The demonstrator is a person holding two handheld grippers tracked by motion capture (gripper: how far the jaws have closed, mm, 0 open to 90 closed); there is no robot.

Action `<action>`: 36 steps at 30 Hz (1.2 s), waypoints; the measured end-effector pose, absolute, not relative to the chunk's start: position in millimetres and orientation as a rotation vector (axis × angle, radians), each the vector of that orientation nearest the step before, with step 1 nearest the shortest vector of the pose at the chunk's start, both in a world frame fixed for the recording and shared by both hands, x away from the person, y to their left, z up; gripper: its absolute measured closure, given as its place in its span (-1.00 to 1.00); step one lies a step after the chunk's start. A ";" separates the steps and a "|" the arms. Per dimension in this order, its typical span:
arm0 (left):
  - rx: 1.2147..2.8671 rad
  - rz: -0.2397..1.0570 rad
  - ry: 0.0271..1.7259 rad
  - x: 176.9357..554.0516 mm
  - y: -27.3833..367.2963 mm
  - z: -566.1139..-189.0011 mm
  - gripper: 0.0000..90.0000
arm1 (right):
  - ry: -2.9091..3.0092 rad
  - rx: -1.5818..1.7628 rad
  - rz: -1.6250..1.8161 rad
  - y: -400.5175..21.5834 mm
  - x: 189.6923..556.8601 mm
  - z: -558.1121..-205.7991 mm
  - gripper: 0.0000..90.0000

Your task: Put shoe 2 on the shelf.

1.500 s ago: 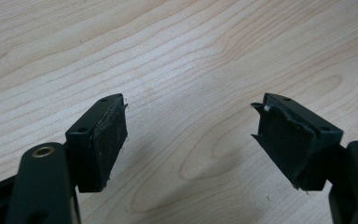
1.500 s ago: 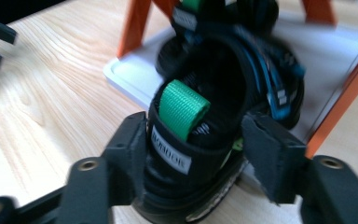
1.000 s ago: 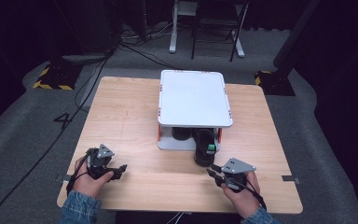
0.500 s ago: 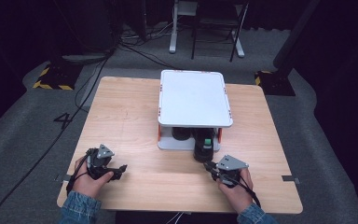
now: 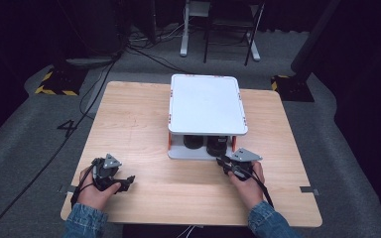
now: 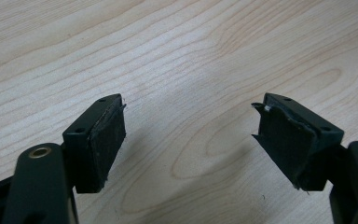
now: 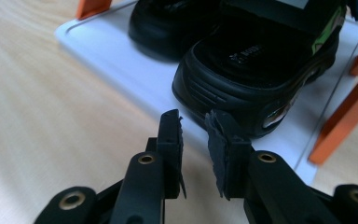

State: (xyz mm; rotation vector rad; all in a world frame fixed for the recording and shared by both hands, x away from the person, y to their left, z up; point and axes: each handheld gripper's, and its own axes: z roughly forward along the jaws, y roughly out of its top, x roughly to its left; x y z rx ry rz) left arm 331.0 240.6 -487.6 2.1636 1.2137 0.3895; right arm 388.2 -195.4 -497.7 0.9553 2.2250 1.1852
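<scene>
The right hand-held gripper (image 7: pixel 193 123) hangs nearly closed, grasping nothing, just before the near black shoe (image 7: pixel 256 70) on the white rack's lower shelf (image 7: pixel 121 56). It should widen first, then pinch the rim squarely. The left hand-held gripper (image 6: pixel 189 128) rests released over the desk (image 6: pixel 177 46)

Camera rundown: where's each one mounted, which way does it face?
High view: above the person's side, facing forward and down at the table, white rack, both hands.
Left gripper view: on the left tool, aimed at bare wood.
Right gripper view: on the right tool, facing the black shoes.
Shared: shoes show from above too.
</scene>
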 end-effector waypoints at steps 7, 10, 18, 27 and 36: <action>2.164 0.386 1.218 330.8 242.1 -488.2 -0.47 | 2.232 0.936 1.176 -186.3 411.8 -500.3 0.59; 2.163 0.391 1.222 330.6 242.8 -488.2 -0.47 | 2.241 0.941 1.186 -185.0 413.0 -500.4 0.49; 2.146 0.403 1.214 329.9 244.3 -484.3 -0.47 | 2.252 0.907 1.277 -191.1 393.5 -478.6 0.23; 2.106 0.431 1.209 326.6 249.2 -474.0 -0.47 | 2.169 0.931 1.300 -230.7 358.5 -425.1 0.00; 2.073 0.450 1.235 332.6 254.9 -468.6 -0.48 | 2.076 1.103 1.189 -302.6 351.9 -407.1 -0.30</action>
